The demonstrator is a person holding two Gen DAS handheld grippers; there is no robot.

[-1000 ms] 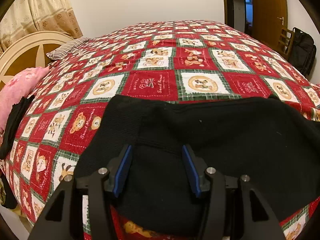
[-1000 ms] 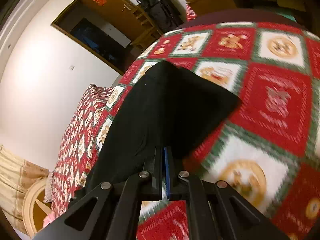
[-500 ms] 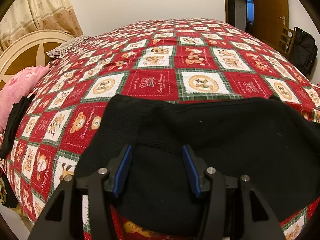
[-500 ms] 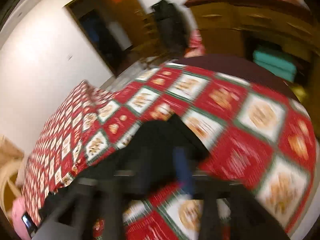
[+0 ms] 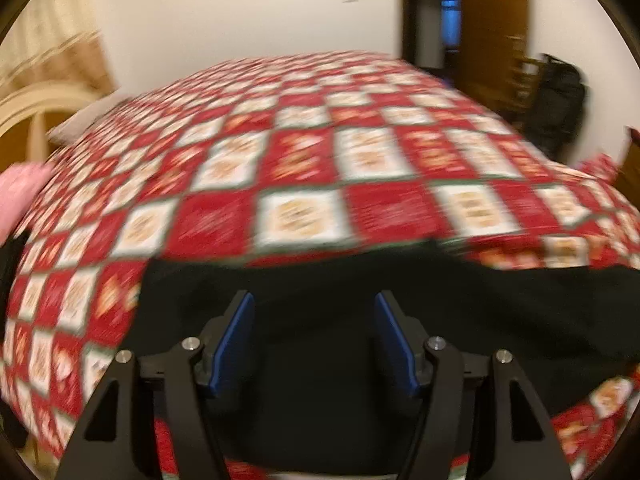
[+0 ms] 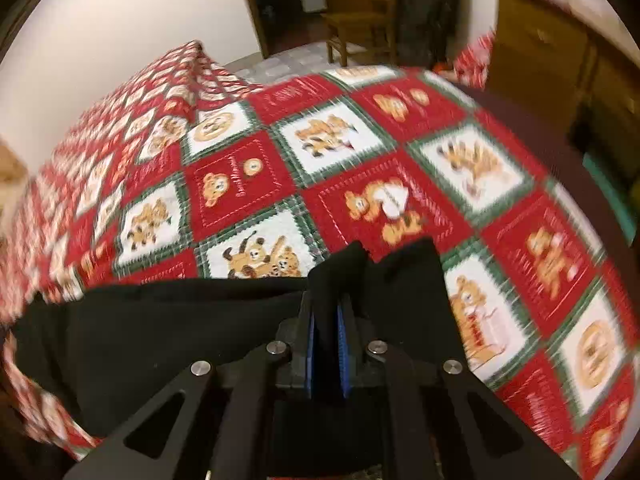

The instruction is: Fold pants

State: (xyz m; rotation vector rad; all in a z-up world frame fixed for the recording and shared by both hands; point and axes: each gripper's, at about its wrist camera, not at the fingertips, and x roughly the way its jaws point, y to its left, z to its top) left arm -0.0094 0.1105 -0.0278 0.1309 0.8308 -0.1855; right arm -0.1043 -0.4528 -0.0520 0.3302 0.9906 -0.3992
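Observation:
Black pants (image 5: 460,304) lie on a red, white and green patchwork bedspread (image 5: 304,160) near the bed's front edge. My left gripper (image 5: 314,332) is open, its blue pads apart above the waist end of the pants, holding nothing. In the right wrist view the pants (image 6: 160,328) stretch to the left. My right gripper (image 6: 327,316) is shut on a bunched fold of the pants' fabric near the leg end, which sticks up between the pads. Both views are motion-blurred.
A pink pillow (image 5: 18,196) and cream headboard (image 5: 36,108) are at the left. A wooden door and dark bag (image 5: 560,100) stand at the far right. A wooden chair (image 6: 360,12) and wooden cabinet (image 6: 560,64) stand beyond the bed's foot.
My right gripper has swung round and now grips a fold of the pants' leg end. My left gripper has pulled back and shifted a little, still open over the waist.

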